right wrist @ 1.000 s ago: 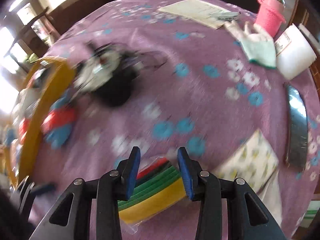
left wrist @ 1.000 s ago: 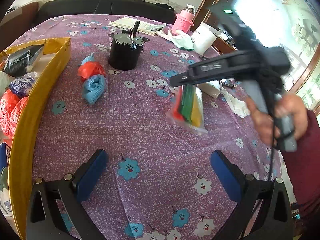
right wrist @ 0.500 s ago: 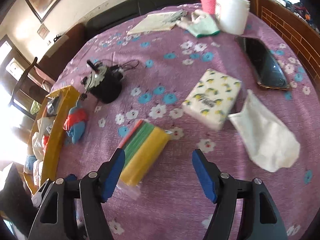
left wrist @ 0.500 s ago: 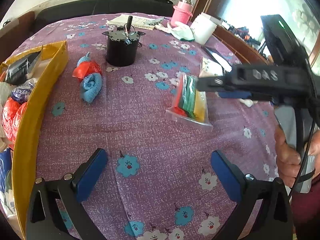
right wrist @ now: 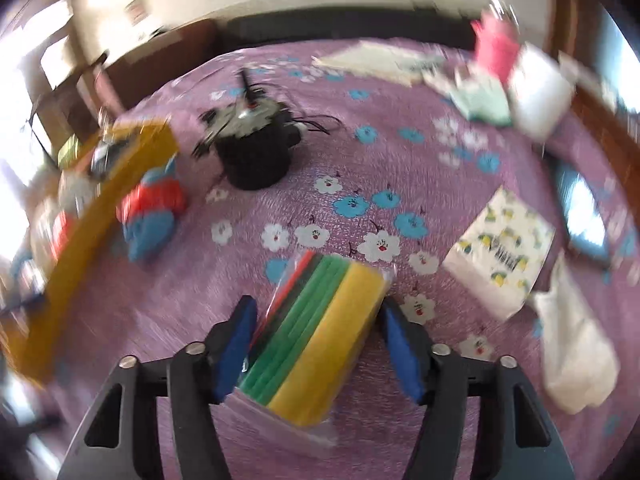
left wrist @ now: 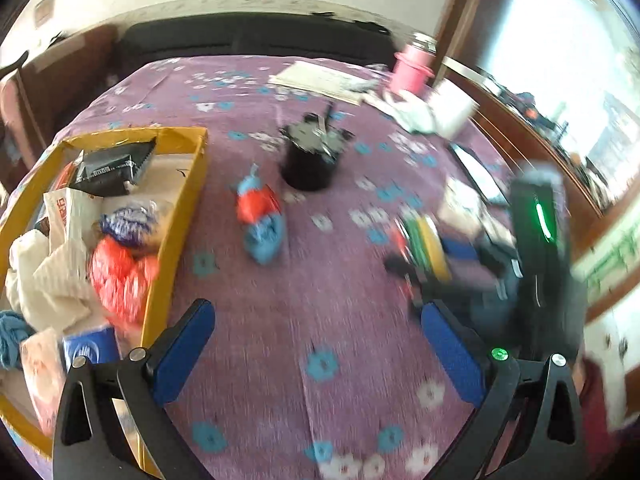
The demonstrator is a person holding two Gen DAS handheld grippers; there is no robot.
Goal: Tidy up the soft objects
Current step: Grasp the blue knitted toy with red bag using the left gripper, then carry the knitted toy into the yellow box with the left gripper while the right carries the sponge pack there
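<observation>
Purple flowered cloth (right wrist: 344, 152) is covering the table, and one clear packet of sponges (right wrist: 320, 332) in red, green and yellow layers is lying on it between the blue pads of the right gripper (right wrist: 320, 344). Those jaws have just been closing around the packet; whether the pads are pressing on it is hard to judge through the blur, though a thin gap seems to be showing on each side. One left gripper (left wrist: 320, 352) is hanging with its jaws spread wide over bare cloth, holding nothing. One red-and-blue knitted bundle (left wrist: 260, 220) is lying beside one yellow box (left wrist: 180, 216), which is holding a heap of soft things. One black pot (left wrist: 310, 164) is standing behind the bundle. One tissue pack (right wrist: 504, 252) and one white cloth (right wrist: 576, 356) are lying to the right of the sponges.
</observation>
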